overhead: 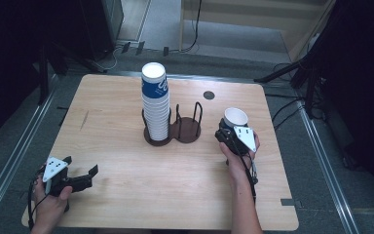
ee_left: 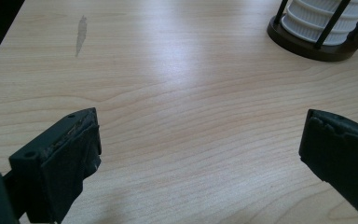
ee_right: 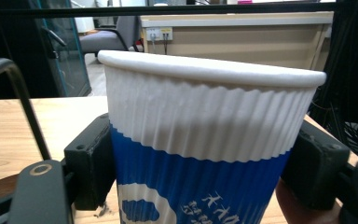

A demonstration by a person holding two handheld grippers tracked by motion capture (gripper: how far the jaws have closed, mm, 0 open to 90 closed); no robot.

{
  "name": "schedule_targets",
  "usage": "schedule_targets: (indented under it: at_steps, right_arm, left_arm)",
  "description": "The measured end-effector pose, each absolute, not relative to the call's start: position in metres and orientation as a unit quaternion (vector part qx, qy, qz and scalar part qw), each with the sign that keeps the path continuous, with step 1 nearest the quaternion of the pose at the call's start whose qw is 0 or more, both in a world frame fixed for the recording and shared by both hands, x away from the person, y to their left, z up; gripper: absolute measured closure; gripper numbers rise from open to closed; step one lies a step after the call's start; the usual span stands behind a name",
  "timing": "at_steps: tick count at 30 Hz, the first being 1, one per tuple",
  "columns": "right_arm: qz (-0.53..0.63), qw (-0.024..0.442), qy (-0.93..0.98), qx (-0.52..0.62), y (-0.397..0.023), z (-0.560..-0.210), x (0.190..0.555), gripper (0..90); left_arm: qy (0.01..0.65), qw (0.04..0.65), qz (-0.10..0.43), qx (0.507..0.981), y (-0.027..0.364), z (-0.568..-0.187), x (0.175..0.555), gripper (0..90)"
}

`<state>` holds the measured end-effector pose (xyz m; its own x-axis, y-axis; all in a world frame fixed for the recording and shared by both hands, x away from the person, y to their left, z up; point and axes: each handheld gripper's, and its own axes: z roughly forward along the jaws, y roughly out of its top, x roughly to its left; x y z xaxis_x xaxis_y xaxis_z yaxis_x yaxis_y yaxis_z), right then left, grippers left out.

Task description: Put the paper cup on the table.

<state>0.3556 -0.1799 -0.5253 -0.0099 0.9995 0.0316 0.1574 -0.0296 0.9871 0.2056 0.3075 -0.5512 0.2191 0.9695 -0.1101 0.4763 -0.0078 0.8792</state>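
Note:
A white and blue ribbed paper cup (ee_right: 200,154) stands upright between the jaws of my right gripper (ee_right: 200,172), which is shut on it. From above, that cup (overhead: 235,117) and right gripper (overhead: 230,134) are to the right of the dark two-ring cup holder (overhead: 187,130). A tall stack of matching cups (overhead: 155,105) fills the holder's left ring; its right ring is empty. My left gripper (overhead: 84,178) rests near the table's front left corner, open, with nothing between its fingers. Its wide-spread jaws frame bare wood, with the stack's base (ee_left: 324,25) at the upper right.
The light wooden table (overhead: 117,165) has a small dark round hole (overhead: 209,95) near its far edge and a grey smear (ee_left: 80,32) at the left. Dark stands and cables surround the table on the floor.

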Motion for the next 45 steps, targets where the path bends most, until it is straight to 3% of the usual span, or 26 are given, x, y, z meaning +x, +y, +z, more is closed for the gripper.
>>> schedule_targets:
  at_steps: [19,45]
  right_arm:
    - [0.414,0.475,0.555,0.543,-0.179,-0.537,0.382,21.5]
    - [0.409,0.439,0.571,0.560,-0.182,-0.544,0.391,19.5]
  left_arm:
    - [0.555,0.433,0.285,0.650,0.308,-0.551,0.206,0.0]
    - [0.555,0.434,0.282,0.652,0.308,-0.551,0.206,0.0]
